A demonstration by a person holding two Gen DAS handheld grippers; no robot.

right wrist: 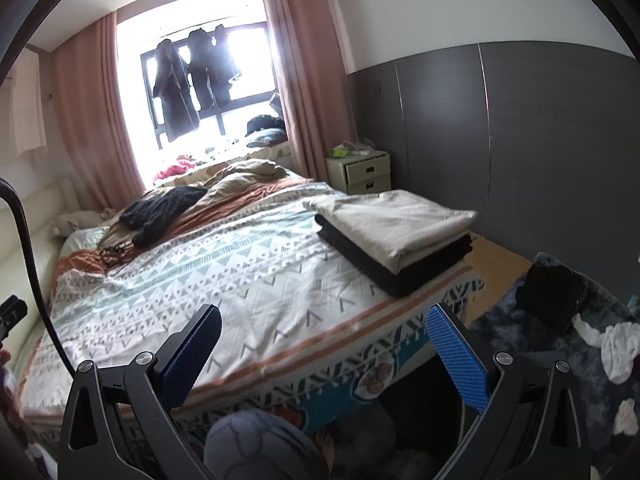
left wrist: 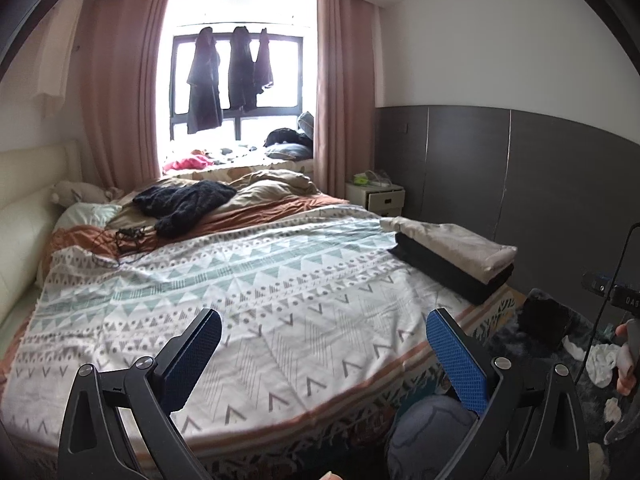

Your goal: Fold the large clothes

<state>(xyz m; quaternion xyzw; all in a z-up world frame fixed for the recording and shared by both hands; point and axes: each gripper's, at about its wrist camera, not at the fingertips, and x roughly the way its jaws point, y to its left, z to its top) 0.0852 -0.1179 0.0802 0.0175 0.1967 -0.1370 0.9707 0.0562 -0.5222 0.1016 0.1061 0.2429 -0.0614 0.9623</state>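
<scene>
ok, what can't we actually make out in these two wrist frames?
- Dark hanging clothes, both views: backlit by the window, so colour and type are lost.
- Black folded garment: mostly covered by the cream folded garment stacked on it.
- Dark item on the blue shaggy rug: shape unclear, near the fisheye edge.
- Left claw and right claw: both open and empty; bases cut off by the frame.

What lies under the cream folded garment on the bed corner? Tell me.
Under the cream folded garment lies a black folded garment, its edges showing on two sides. That rests on the patterned bedspread. Anything between or inside the folds is covered.
</scene>
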